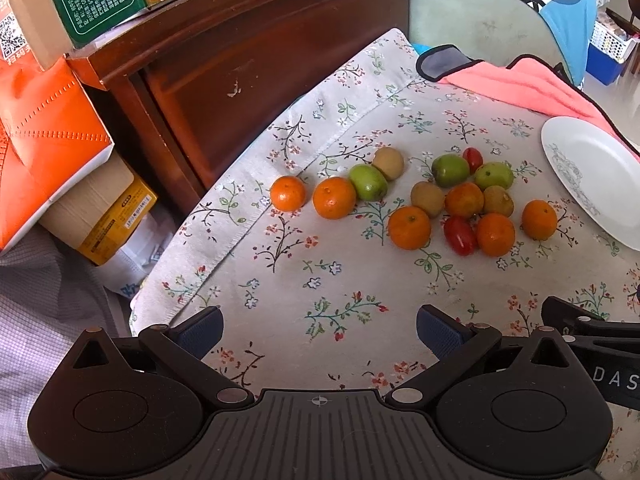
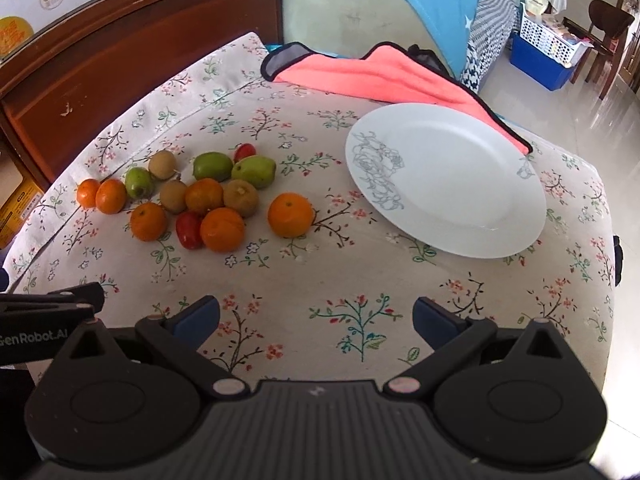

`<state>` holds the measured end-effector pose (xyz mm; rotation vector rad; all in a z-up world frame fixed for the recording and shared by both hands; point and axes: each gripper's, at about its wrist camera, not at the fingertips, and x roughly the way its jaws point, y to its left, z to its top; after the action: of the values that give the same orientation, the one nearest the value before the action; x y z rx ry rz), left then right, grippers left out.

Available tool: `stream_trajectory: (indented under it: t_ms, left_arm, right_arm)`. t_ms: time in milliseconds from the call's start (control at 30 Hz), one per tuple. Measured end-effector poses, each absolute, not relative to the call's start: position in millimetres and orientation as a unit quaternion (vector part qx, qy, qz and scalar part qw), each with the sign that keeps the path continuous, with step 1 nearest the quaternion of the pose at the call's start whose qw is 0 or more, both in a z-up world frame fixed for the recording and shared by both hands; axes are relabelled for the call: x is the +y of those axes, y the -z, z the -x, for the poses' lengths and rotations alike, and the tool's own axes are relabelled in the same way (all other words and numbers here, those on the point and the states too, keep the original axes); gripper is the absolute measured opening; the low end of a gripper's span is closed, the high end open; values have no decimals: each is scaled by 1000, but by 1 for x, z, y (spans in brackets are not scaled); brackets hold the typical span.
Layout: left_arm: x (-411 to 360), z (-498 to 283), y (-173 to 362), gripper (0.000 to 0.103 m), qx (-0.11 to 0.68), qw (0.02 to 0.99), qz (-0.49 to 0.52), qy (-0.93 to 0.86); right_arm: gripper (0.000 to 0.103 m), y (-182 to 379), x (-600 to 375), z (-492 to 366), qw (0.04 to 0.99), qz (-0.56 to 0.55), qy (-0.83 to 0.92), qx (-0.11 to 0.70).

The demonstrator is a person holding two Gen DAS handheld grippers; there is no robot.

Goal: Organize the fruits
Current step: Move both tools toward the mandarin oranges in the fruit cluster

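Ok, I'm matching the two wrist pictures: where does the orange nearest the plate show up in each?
Left wrist view: the lone orange sits right of centre, just left of the white plate.
Right wrist view: the same orange sits near centre, left of the plate.
Shared landmark: the pink towel behind the plate.

The left gripper (image 1: pixel 319 330) hangs over a flowered cloth (image 1: pixel 320 280), its fingers spread wide with nothing between them. Ahead lie oranges (image 1: pixel 409 227), green fruits (image 1: pixel 368 182), brown fruits (image 1: pixel 427 199) and small tomatoes (image 1: pixel 460 235). A white plate (image 1: pixel 596 176) sits right of them, empty.
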<state>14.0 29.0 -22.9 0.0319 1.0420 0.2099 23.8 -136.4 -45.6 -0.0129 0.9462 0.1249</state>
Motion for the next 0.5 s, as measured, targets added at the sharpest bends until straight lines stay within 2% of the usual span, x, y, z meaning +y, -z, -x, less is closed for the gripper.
stream_trajectory:
  t_ms: [500]
  left_arm:
    - [27,-13,23,103,495,862,-22,-106]
  right_arm:
    - [102,47,-135,-24,886,9,-58,460]
